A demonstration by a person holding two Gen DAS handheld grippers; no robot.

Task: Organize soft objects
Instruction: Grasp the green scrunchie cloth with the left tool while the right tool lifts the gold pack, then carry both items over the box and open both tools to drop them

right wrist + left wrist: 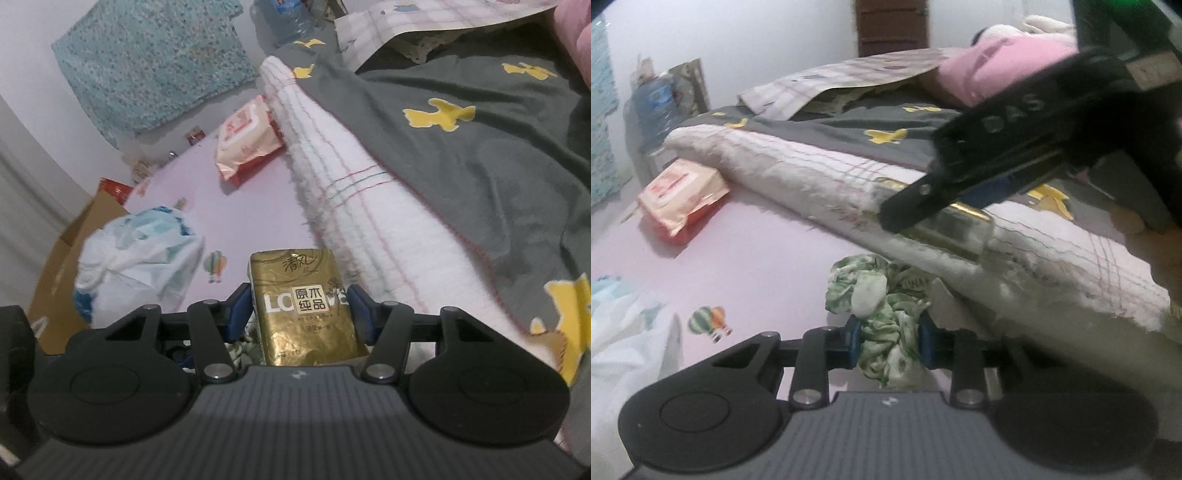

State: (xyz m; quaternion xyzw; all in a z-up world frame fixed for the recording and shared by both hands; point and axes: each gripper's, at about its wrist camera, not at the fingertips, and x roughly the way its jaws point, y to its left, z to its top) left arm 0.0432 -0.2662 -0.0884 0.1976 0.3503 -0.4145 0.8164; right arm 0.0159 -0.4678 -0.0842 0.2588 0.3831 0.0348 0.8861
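Note:
My left gripper (888,341) is shut on a crumpled green and white cloth (882,314) just above the pink bed sheet (757,236). My right gripper (301,312) is shut on a gold tissue pack (303,310) and holds it above the sheet. In the left wrist view the right gripper (923,210) comes in from the upper right with the gold pack (956,229) beside the rolled white towel (820,173). The towel also shows in the right wrist view (332,184).
A red and white wipes pack (683,195) (247,144) lies on the sheet. A white and blue bag (136,258) sits near a cardboard box (62,266). A grey blanket with yellow shapes (480,147) covers the right side. A pink pillow (1001,66) lies at the back.

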